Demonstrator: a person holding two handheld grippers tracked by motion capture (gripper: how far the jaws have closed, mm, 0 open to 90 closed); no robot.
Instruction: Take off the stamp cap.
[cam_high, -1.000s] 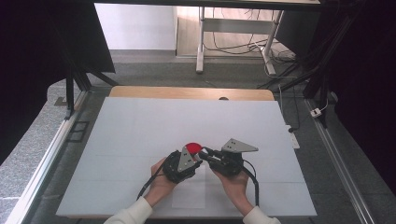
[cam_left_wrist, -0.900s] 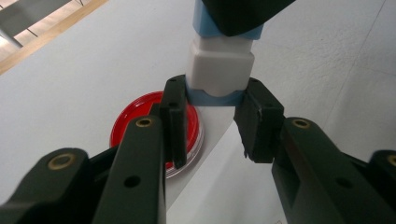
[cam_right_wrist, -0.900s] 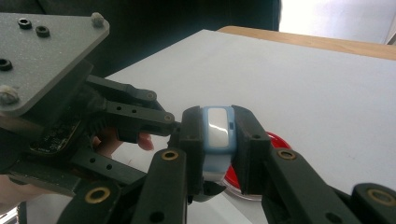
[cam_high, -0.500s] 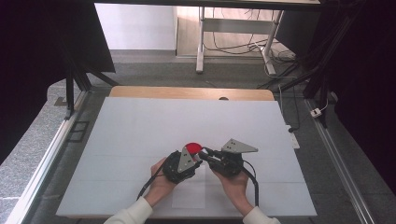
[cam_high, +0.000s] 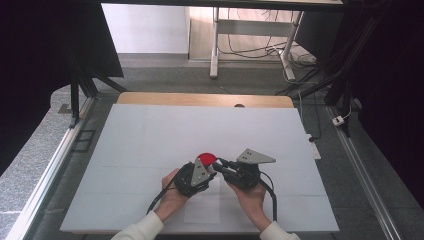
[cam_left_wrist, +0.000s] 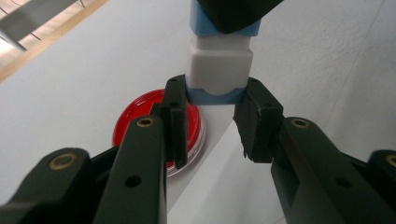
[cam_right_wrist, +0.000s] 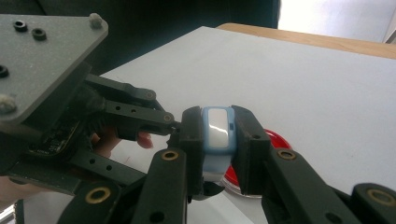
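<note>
Holding one small blue-and-white block (cam_left_wrist: 219, 70) between two grippers, low centre of the high view.

Both pairs of jaws are clamped on the block, just above a red dish (cam_left_wrist: 154, 122) on the white table (cam_high: 150, 135). The left gripper (cam_high: 212, 171) and right gripper (cam_high: 220, 162) meet tip to tip; both hands (cam_high: 175, 197) rest low, forearms entering from the bottom edge.

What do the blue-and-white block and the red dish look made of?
Blue-and-white block: looks like moulded plastic, matte white with rounded edges and pale blue ends; its face glints in the right gripper view. Red dish: seems clear glossy plastic, a see-through rim around a red inside; could be glass.
</note>
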